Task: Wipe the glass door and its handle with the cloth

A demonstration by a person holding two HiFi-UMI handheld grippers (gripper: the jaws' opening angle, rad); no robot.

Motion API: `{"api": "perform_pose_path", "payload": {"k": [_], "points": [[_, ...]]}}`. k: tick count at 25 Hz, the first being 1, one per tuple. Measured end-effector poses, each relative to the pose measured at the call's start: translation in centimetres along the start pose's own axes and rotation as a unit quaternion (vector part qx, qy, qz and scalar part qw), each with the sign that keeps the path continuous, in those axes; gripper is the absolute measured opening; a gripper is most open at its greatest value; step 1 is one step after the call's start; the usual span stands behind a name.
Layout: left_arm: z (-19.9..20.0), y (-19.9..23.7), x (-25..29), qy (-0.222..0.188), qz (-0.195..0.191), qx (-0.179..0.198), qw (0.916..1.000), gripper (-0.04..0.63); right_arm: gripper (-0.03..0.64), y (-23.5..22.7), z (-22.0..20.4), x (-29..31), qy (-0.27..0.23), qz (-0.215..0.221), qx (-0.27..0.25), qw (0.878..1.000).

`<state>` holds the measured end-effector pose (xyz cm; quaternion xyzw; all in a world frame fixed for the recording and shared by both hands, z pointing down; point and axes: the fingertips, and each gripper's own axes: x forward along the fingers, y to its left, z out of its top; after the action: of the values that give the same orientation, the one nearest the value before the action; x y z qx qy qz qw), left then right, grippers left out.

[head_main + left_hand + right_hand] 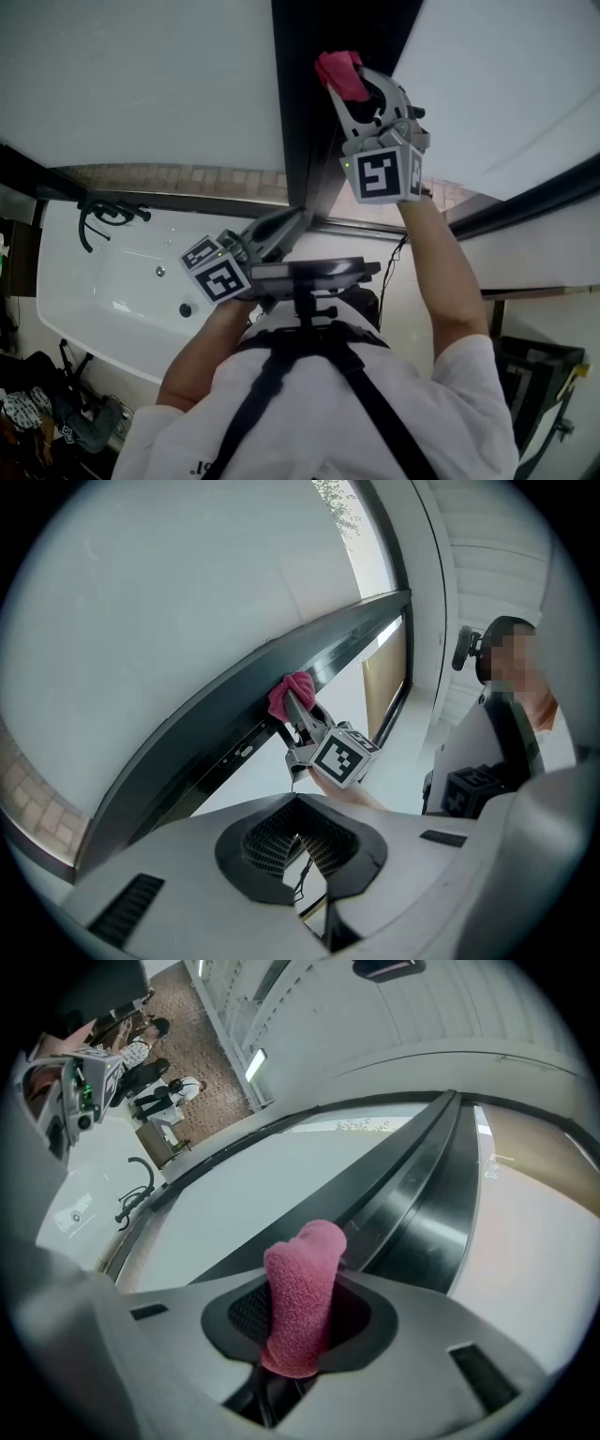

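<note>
My right gripper point(352, 82) is raised and shut on a rolled pink cloth point(339, 73). The cloth's tip is pressed on the dark frame point(314, 131) of the frosted glass door point(141, 84). From the right gripper view the cloth point(302, 1297) stands upright between the jaws, with the dark frame point(412, 1194) running away behind it. My left gripper point(292, 217) hangs lower, jaws together and holding nothing, pointing at the foot of the same frame. Its own view shows the right gripper point(298, 710) and cloth point(289, 694) on the frame. No handle is clearly visible.
A white bathtub point(112, 291) with a dark tap point(103, 214) lies to the lower left behind the glass. Dark clutter point(47, 403) sits at the bottom left. A chest mount point(309, 274) juts out below the grippers. A second white panel point(506, 84) stands to the right.
</note>
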<state>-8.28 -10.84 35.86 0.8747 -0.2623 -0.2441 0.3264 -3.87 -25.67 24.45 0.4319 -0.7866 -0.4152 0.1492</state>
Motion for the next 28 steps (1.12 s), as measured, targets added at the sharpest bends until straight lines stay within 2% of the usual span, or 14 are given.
{"api": "perform_pose_path", "payload": {"k": [6,11,28], "points": [[-0.1,0.0,0.0,0.001,-0.001,0.0,1.0,-0.008,0.098,2.2,-1.2,-0.1,0.012,0.007,-0.053,0.998],[-0.1,0.0,0.0,0.001,-0.001,0.0,1.0,-0.008,0.098,3.0,-1.6,-0.2,0.029,0.008,-0.066,0.997],[-0.2,0.4,0.0,0.002,0.0,-0.009,1.0,-0.008,0.098,7.3,-5.3,-0.8,0.086,0.022,-0.032,0.996]]}}
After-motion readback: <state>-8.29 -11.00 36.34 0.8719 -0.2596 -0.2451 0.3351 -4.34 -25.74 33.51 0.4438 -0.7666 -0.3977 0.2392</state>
